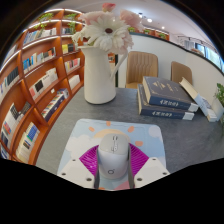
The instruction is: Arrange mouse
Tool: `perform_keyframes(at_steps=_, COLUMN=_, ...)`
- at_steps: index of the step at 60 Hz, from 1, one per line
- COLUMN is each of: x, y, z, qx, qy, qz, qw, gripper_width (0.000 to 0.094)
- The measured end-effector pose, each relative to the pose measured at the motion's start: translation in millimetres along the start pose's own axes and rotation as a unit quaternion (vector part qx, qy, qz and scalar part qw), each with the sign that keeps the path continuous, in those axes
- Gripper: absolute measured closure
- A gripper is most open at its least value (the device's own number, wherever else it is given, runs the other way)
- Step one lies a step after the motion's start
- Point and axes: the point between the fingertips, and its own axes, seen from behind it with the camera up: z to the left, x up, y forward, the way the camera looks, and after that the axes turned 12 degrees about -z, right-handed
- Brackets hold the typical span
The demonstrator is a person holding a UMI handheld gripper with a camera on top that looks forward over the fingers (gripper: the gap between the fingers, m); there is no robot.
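Gripper (pixel 113 172): its two fingers press on the sides of the mouse, pink pads tight against it, with no gap showing on either side.
Mouse (pixel 113 156): white, near, held between the fingers, over the near part of the mouse pad; I cannot tell whether it touches the pad or hangs just above it.
Mouse pad (pixel 95 131): pale, with a soft coloured pattern, flat on the grey table (pixel 110 112).
Step in hand: judged as setting the mouse down on the pad. Lower it level, keep it square with the pad's edges, and spread the fingers only once its base rests flat.
Vase (pixel 98 77): white, beyond the pad, to the far left, holding pink flowers (pixel 108 30); well apart from the mouse.
Books (pixel 165 98): a stack, far right on the table.
Chairs (pixel 141 68): two, beyond the table.
Bookshelf (pixel 38 75): wooden, far left, full of books.
Writing: none legible on the mouse, pad or book covers.
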Motion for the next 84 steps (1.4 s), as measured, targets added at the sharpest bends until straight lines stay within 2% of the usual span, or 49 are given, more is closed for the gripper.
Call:
perform_keyframes(at_steps=3, x=0.9, y=0.0, z=-0.1, qx=-0.002, qy=-0.002, qz=-0.006, qw=1.000, gripper_width=0.0524)
perform_keyframes(at_steps=12, x=-1.5, y=-4.4, z=0.6, qx=-0.012, qy=0.010, qz=0.008, qw=1.000, gripper_width=0.0381)
perform_keyframes(at_steps=16, x=6.2, y=-12.5, z=1.2, qx=-0.012, qy=0.026, qz=0.008, qw=1.000, gripper_width=0.0155)
perform_keyframes(at_steps=18, x=16.7, y=-19.2, z=0.3, qx=-0.013, qy=0.031, qz=0.003, qw=0.999, gripper_width=0.0096)
perform_keyframes(at_steps=29, x=90.5, y=-79.0, z=-12.7, qx=-0.008, qy=0.057, qz=-0.043, qw=0.997, gripper_width=0.0103)
perform_keyframes(at_steps=35, x=128.4, y=-122.4, z=-36.4, qx=-0.023, qy=0.058, qz=-0.073, qw=0.995, gripper_width=0.0105)
perform_keyframes(at_steps=48, x=170.7, y=-203.4, z=-108.7, qx=-0.043, qy=0.061, qz=-0.112, qw=0.991, gripper_width=0.0105)
perform_keyframes(at_steps=68, x=155.0, y=-289.0, z=-217.5, qx=-0.057, qy=0.044, qz=-0.136, qw=0.988, gripper_width=0.0114)
perform_keyframes(at_steps=84, x=123.6, y=-322.4, z=-254.9, qx=-0.059, qy=0.037, qz=-0.123, qw=0.990, gripper_width=0.0112)
